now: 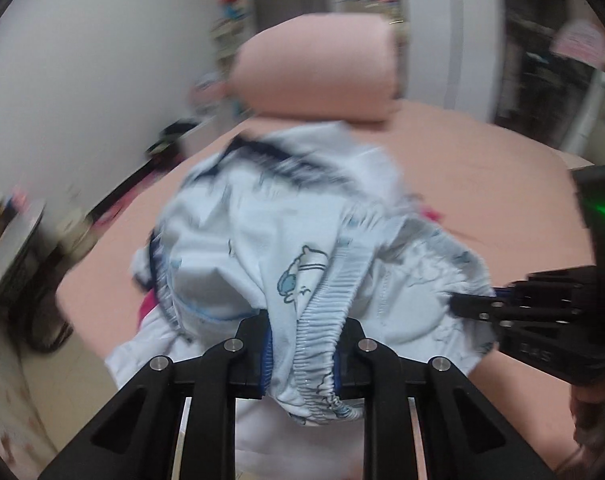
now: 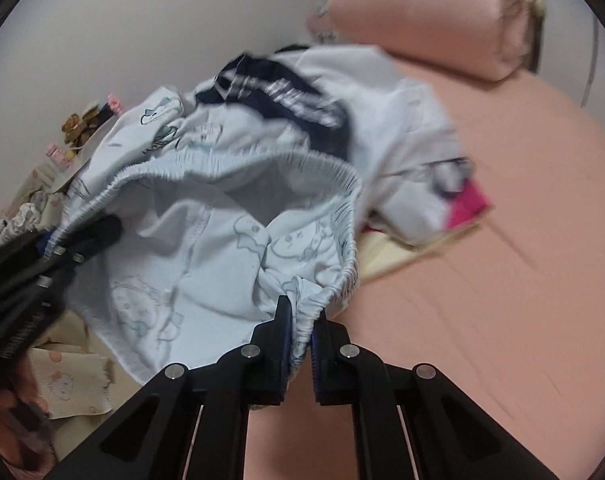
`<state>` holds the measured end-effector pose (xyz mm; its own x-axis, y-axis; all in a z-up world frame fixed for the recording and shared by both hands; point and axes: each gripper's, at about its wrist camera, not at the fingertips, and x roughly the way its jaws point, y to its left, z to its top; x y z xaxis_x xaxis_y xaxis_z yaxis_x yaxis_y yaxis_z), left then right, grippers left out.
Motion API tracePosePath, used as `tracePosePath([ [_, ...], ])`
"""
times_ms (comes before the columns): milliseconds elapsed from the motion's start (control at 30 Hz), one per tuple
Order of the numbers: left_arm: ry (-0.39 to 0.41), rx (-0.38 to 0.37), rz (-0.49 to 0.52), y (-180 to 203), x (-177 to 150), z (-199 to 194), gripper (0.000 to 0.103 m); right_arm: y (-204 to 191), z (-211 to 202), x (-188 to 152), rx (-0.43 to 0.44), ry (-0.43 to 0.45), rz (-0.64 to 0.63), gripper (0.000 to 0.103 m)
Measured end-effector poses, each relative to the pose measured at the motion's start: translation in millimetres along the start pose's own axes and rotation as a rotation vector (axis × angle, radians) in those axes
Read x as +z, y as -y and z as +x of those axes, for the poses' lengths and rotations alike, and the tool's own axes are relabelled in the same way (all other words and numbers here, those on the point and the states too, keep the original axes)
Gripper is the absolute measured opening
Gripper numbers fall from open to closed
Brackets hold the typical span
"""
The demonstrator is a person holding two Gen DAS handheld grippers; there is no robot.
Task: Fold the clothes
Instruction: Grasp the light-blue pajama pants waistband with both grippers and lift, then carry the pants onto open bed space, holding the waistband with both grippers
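Both my tongs are clamped on the elastic waistband of the pale blue printed pants [image 2: 206, 240], one at each end, so the band stretches between them and the garment can hang open and be shaken flat for folding

Left tongs [image 1: 302, 354]: nearly closed, a thick bunch of gathered waistband pinched between the pads, bottom centre of its own view

Right tongs [image 2: 300, 320]: closed tight on a thinner fold of waistband, lower centre of its view

Pants sit centre frame, lifted over the clothes pile [image 2: 402, 120] on the pink bed [image 2: 502, 280]. Rolled pink blanket [image 1: 318, 72] at top centre. Views motion-blurred

Judgement: early stage, spreading before the first fold
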<state>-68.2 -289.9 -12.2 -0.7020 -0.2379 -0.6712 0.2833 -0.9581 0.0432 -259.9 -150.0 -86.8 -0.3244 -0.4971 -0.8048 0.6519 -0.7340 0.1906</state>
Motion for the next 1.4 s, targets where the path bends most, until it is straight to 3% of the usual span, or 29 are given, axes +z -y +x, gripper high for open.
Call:
tracePosePath([
  [233, 0.069, -0.293, 0.132, 98, 29, -73, 0.019, 45, -134, -39, -0.071, 0.133, 0.129, 0.006],
  [367, 0.065, -0.408, 0.172, 162, 30, -80, 0.019, 73, -216, -68, -0.204, 0.218, 0.156, 0.006],
  [500, -0.028, -0.489, 0.181, 218, 8, -68, 0.019, 110, -256, -99, -0.355, 0.226, 0.207, 0.006],
  [633, -0.235, -0.556, 0.141, 262, -38, -40, 0.019, 141, -255, -149, -0.408, 0.136, 0.294, 0.006],
  [800, -0.385, -0.537, 0.248, 321, -99, -24, 0.019, 174, -231, -224, -0.394, 0.006, 0.479, 0.006],
  [933, -0.430, -0.485, 0.341, 347, -119, -20, 0.021, 189, -213, -248, -0.351, -0.043, 0.578, 0.007],
  [1033, -0.391, -0.467, 0.333, 343, -110, -31, 0.029, 187, -216, -259, -0.301, -0.016, 0.632, 0.007],
  [1100, -0.355, -0.446, 0.338, 334, -98, -25, 0.052, 188, -225, -257, -0.284, 0.007, 0.641, 0.007],
  [1133, -0.337, -0.447, 0.346, 333, -90, -22, 0.055, 187, -227, -254, -0.289, 0.014, 0.632, 0.007],
  [1300, -0.272, -0.475, 0.413, 347, -79, -27, 0.056, 187, -227, -239, -0.335, 0.024, 0.594, 0.007],
  [1400, -0.253, -0.505, 0.496, 360, -85, -12, 0.056, 186, -229, -246, -0.301, 0.058, 0.592, 0.007],
])
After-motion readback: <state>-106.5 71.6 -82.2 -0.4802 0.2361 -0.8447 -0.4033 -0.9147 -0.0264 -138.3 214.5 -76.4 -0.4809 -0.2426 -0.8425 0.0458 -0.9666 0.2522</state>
